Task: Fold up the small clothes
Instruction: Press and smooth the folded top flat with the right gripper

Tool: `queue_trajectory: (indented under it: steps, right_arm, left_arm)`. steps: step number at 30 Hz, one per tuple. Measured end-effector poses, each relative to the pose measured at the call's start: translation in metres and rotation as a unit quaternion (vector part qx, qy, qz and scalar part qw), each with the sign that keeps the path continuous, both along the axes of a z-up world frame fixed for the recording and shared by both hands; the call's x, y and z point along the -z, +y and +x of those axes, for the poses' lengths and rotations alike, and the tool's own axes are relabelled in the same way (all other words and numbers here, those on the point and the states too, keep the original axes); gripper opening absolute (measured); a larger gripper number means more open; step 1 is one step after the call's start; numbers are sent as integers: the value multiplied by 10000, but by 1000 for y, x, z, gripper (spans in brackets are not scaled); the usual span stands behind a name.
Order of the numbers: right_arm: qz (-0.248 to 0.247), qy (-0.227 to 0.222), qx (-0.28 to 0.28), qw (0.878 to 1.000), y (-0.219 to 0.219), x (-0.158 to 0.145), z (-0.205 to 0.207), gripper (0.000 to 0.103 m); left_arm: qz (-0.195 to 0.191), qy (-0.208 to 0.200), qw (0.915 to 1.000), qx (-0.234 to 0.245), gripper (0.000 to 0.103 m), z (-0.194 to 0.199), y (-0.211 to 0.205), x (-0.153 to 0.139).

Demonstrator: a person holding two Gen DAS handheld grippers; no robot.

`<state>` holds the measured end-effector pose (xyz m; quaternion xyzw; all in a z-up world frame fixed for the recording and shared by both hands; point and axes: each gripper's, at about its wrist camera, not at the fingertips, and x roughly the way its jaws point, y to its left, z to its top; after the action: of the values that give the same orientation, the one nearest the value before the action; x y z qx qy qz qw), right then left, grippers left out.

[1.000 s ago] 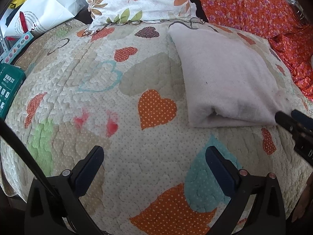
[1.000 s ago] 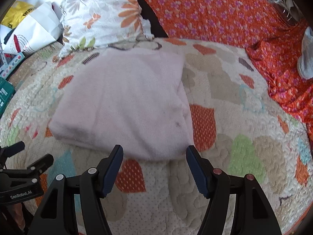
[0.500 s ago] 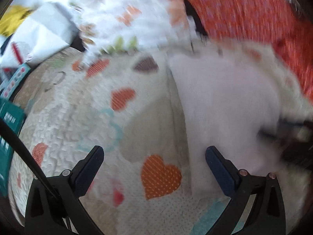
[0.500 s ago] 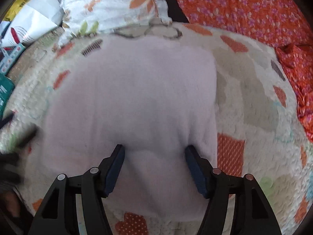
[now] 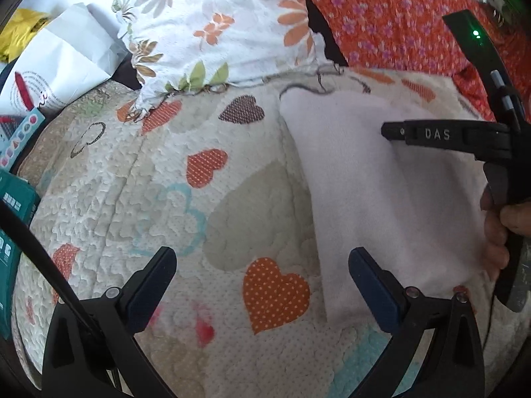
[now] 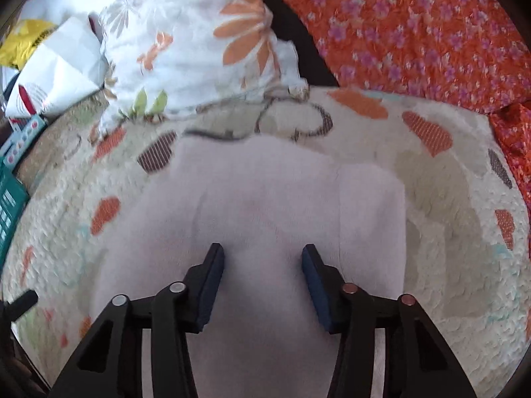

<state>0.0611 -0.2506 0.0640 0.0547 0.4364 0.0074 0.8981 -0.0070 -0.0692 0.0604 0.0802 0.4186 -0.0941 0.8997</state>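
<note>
A folded pale pink cloth (image 5: 381, 199) lies flat on the heart-patterned quilt (image 5: 166, 199). In the left wrist view my left gripper (image 5: 262, 255) hangs open over the quilt, with its right finger near the cloth's left edge and nothing between its jaws. My right gripper (image 6: 264, 265) is down on the cloth (image 6: 265, 192), near its front edge. Its jaws are closing, with a swell of the cloth between the pads, which still stand well apart. The left wrist view shows the right gripper's finger (image 5: 444, 136) from the side, lying across the cloth, and a hand (image 5: 497, 232) on its grip.
A white floral pillow (image 5: 215, 33) and an orange flowered blanket (image 5: 398, 16) lie behind the cloth. White and yellow bags (image 5: 59, 56) and a teal box (image 5: 13, 215) sit at the quilt's left edge. The blanket (image 6: 431, 33) also runs down the right side.
My right gripper has slid forward from the quilt onto the cloth, and its jaws have narrowed around a swell of it. The left gripper has drifted a little closer to the cloth's left edge.
</note>
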Motion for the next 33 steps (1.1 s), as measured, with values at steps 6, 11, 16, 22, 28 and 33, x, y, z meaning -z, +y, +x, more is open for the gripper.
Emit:
queue_trajectory:
  steps: [6, 11, 16, 22, 28, 33]
  right_arm:
    - [-85, -15, -637, 9979, 33, 9, 3, 49]
    - [-356, -394, -446, 9976, 44, -4, -4, 48]
    - [-692, -336, -836, 9935, 69, 5, -11, 48]
    - [-489, -534, -446, 9964, 47, -24, -36, 51]
    - [21, 314, -208, 9993, 11, 7, -63, 54]
    - [-167, 362, 138, 9991, -3, -13, -106, 60]
  left_arm:
    - [-196, -83, 9997, -92, 103, -5, 14, -11]
    - [-173, -23, 9998, -94, 103, -8, 19, -8]
    - [-378, 0, 9990, -235, 103, -11, 26, -13]
    - [-481, -428, 9974, -333, 103, -30, 29, -28]
    - [-150, -1230, 9915, -391, 103, -55, 26, -42]
    - [-389, -1844, 9814, -368, 103, -83, 34, -63]
